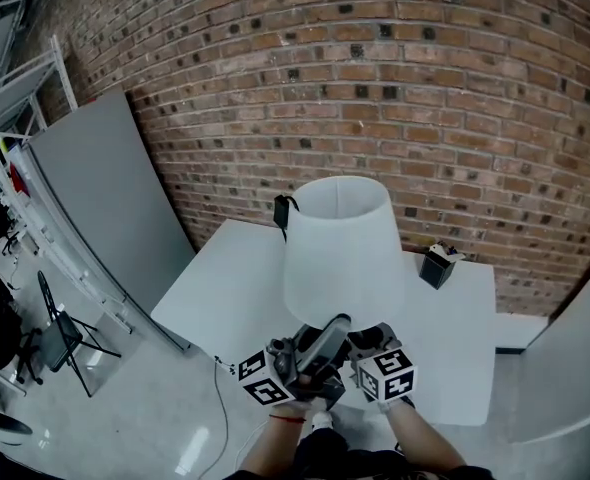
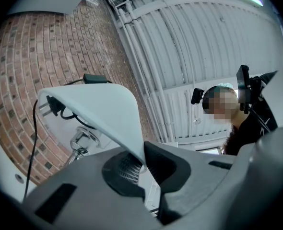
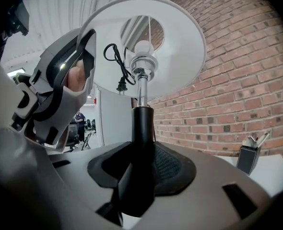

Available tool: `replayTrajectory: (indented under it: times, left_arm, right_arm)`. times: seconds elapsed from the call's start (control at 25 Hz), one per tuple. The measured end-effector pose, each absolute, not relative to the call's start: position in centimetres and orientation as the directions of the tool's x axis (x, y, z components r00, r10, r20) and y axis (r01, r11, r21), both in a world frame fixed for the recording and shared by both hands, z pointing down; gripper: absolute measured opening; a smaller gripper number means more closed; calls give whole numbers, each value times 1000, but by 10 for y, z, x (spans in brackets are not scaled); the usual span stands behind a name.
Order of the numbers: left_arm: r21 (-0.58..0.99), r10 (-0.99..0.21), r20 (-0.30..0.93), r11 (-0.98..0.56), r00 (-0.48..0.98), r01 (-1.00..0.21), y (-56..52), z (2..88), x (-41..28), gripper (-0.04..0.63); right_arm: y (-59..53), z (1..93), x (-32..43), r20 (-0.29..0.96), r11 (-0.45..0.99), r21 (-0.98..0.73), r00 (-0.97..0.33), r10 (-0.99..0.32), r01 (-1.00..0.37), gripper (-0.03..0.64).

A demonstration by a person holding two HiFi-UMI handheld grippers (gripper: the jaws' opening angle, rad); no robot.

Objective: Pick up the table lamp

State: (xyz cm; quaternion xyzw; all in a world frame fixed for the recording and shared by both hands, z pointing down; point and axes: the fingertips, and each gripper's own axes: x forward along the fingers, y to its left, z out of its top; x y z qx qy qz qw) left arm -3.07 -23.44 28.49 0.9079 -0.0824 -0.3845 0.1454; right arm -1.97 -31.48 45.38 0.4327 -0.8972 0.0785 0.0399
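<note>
**Both grippers clamped on the table lamp**

The table lamp (image 1: 337,248) is upright over the white surface (image 1: 225,298), near its front edge. The right gripper (image 3: 140,174) has its jaws closed on the lamp's black stem (image 3: 141,128), below the chrome neck and the bulb (image 3: 144,48). The left gripper (image 2: 142,163) pinches the lower rim of the white shade (image 2: 98,114), with one jaw inside the shade and one outside. A black cord (image 3: 113,61) with its plug hangs loose under the shade, just beside the neck. The shade and grippers hide the lamp's base, so I cannot tell whether it touches the surface. A small black box (image 1: 437,265) sits on the surface to the lamp's right. Behind the lamp is a brick wall (image 1: 425,88), and to its left stands a grey panel (image 1: 105,198).
</note>
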Motion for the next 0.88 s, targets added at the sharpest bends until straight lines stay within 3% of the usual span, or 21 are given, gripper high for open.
replayTrajectory:
  times: [0.88]
  left_arm:
    - [263,-234,-681,-962,694,-66,-201,224,-28,12]
  right_arm:
    - [-291,386,-19,8,626,-64,-628,-778,-777,149]
